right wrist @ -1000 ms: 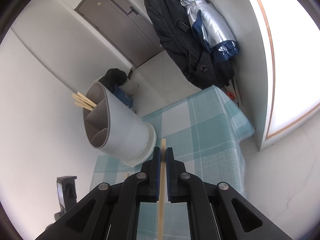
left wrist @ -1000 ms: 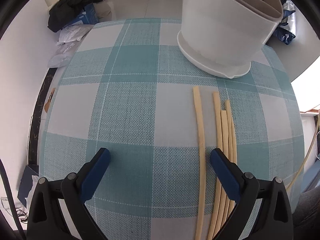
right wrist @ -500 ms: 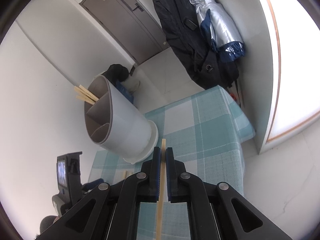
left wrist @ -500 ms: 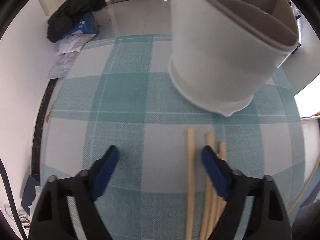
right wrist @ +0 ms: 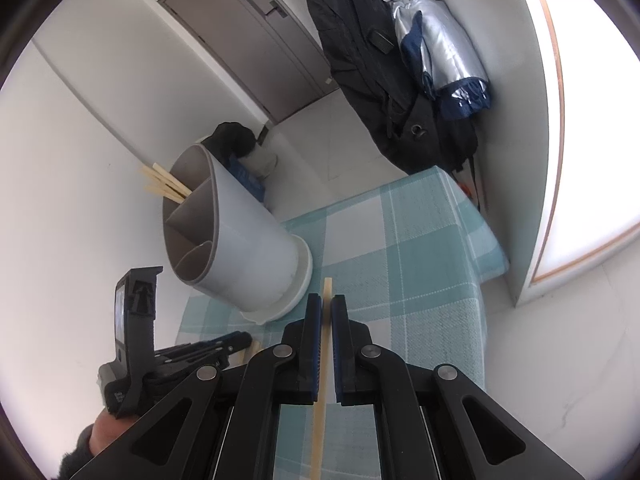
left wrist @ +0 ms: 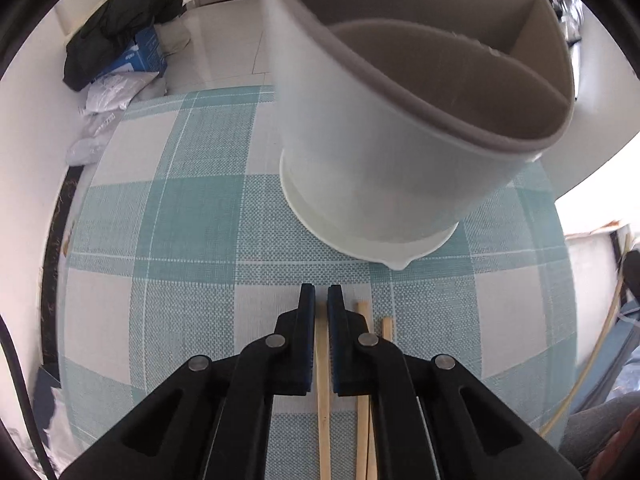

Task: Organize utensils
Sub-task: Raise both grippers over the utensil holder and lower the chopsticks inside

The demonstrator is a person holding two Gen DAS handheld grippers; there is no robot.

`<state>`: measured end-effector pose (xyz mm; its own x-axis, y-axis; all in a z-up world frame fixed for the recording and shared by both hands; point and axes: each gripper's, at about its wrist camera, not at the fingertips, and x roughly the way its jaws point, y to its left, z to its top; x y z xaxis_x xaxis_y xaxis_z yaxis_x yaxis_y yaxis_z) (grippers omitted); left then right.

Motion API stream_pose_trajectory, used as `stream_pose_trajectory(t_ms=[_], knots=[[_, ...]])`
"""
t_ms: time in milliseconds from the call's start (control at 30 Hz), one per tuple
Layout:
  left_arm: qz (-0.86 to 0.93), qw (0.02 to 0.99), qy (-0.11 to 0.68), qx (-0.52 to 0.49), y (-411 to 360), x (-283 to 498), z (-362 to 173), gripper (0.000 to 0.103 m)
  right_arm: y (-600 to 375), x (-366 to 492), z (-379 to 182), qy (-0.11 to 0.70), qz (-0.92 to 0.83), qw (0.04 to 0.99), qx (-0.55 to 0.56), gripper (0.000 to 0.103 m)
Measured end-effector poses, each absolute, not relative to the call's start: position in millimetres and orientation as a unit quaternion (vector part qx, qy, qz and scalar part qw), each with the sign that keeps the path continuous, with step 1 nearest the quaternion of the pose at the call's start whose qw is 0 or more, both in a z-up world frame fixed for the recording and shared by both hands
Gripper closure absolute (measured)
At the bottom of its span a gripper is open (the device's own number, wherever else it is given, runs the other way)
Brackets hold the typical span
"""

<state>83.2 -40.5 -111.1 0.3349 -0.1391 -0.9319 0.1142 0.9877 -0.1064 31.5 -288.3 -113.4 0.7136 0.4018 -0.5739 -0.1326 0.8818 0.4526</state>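
Note:
A white divided utensil holder stands on the teal checked tablecloth; in the right wrist view the holder has a few chopsticks sticking out of its far compartment. My left gripper is shut on a wooden chopstick lying on the cloth just before the holder. Other chopsticks lie right beside it. My right gripper is shut on another chopstick, held in the air to the right of the holder. The left gripper shows low at left in that view.
Dark clothing and a blue box lie on the floor beyond the table. Coats and a silver jacket hang by the wall, near a grey door. The table's far edge drops off close to the wall.
My left gripper moved forward toward the holder and closed from wide open onto the leftmost chopstick. The right gripper kept its chopstick and shifted slightly.

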Motion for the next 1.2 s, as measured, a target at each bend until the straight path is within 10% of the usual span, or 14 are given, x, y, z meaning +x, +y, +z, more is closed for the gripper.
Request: stream_pose_trajectory(t_ms=[1200], knots=[[-0.147,0.917,0.366,-0.059,5,-4,10,0.101,-200,-65,-68,0.221,0.174,0.959,0.048,0.099]])
